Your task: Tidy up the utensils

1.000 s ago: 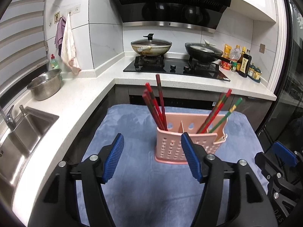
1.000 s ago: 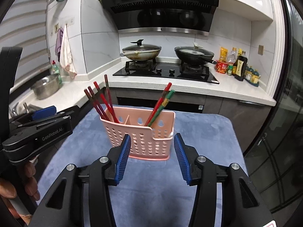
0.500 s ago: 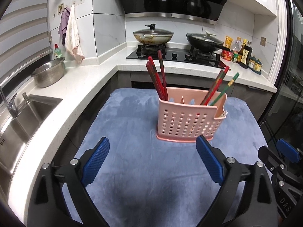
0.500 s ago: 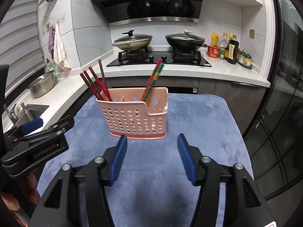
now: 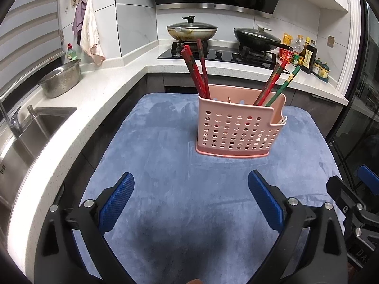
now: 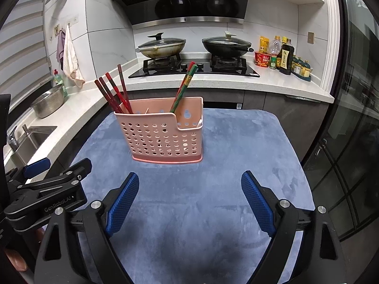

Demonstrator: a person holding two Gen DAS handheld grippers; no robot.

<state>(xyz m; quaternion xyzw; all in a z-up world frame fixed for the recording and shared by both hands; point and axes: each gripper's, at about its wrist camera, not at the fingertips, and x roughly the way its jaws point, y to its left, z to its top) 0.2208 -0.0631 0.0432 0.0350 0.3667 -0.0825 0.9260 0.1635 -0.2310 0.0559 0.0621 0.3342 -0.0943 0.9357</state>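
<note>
A pink perforated utensil holder [image 5: 239,127] [image 6: 163,133] stands upright on a blue mat [image 5: 189,201] [image 6: 201,201]. Several red chopsticks [image 5: 196,71] [image 6: 112,93] lean in its left compartment. A red and a green chopstick [image 5: 279,81] [image 6: 184,86] lean in its right one. My left gripper [image 5: 190,201] is open and empty, well in front of the holder. My right gripper [image 6: 189,201] is open and empty, also in front of it. The left gripper shows at the left of the right wrist view [image 6: 45,189].
A white counter [image 5: 71,118] with a sink [image 5: 21,137] and a steel bowl [image 5: 60,79] runs along the left. A hob with two lidded pans [image 5: 191,29] [image 5: 257,37] lies behind the mat. Bottles [image 5: 305,54] stand at the far right. A glass door [image 6: 350,142] is on the right.
Both grippers have pulled back from the holder and opened wider. The holder and chopsticks stand as before.
</note>
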